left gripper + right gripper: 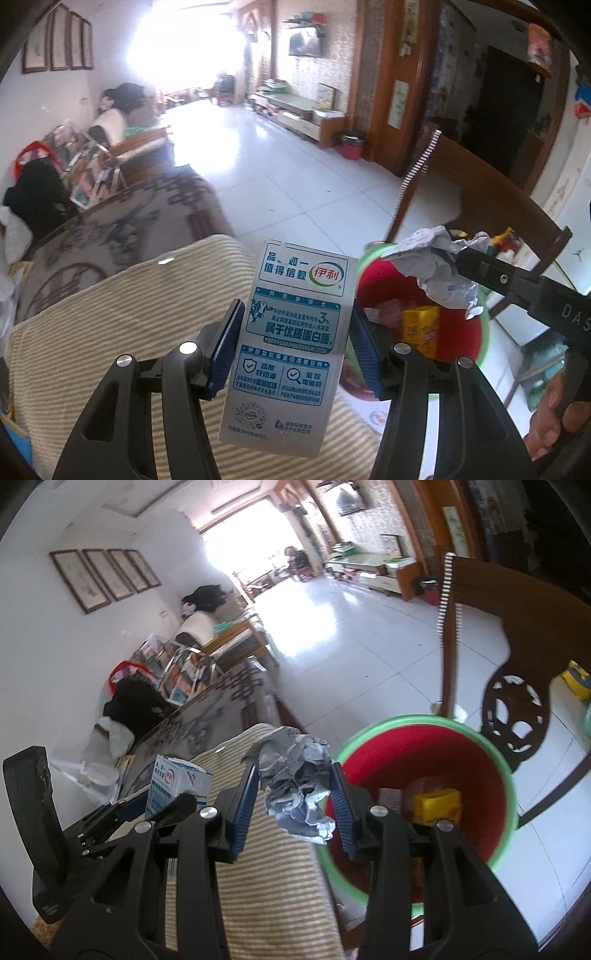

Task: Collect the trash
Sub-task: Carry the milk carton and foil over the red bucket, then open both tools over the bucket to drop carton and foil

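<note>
We have two pieces of trash in hand: a milk carton (291,343), upright and clamped across its narrow sides by the left gripper (295,347), and a crumpled paper ball (297,797) pinched in the right gripper (293,805); both hang above a striped cloth (266,886), just beside a red bin with a green rim (511,786) that stands on the tiled floor (295,177) and already holds a yellow box (439,805) and some wrappers; in the right wrist view the paper sits near the bin's rim but not yet over the mouth, and in the left wrist view the carton is likewise on the cloth side of the rim. What could go wrong, as we judge it: letting go too soon would drop either piece onto the cloth or the floor, since neither is clearly above the opening; the paper is light and springy, so it may cling to one pad or bounce off the rim; the carton is tall and held low on its body, so it could tip and catch the edge; the two grippers are close together, so they may knock each other over the bin; a wooden chair (513,716) stands just behind the bin and leaves little room on that side. The left jaws stand roughly half open, pressed on the carton; the right jaws are narrower, squeezed on the paper ball.
</note>
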Demonstrator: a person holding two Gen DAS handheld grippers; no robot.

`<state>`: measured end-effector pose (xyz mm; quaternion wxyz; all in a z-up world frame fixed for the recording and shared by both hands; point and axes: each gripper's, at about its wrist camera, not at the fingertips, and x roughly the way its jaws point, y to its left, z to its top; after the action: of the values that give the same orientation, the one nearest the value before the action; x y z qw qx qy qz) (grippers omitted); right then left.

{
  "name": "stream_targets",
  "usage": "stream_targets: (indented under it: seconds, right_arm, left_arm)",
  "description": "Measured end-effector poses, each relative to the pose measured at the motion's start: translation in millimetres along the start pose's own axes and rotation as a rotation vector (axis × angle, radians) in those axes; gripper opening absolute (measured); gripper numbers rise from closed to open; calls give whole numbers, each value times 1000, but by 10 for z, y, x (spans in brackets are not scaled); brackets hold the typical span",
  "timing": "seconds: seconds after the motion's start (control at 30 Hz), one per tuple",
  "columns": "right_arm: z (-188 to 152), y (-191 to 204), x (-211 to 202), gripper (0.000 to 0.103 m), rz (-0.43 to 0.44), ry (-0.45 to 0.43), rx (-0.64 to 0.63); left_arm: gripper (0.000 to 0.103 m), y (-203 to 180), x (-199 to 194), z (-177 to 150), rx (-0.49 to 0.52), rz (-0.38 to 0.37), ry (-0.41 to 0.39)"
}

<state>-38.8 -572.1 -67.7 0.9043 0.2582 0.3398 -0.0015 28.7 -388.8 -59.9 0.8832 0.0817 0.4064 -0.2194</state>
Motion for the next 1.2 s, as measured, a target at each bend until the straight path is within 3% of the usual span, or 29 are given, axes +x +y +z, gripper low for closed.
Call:
stream_targets:
  seconds: [0.53, 1.2]
  right_arm:
    - [-3, -938, -167, 39, -150, -12, 142]
    - [-84, -1132, 33, 39, -219, 49, 163]
  left_arm:
    - [54, -844, 671, 145, 80, -184, 131]
    - [54, -907, 1185, 69, 112, -201, 230]
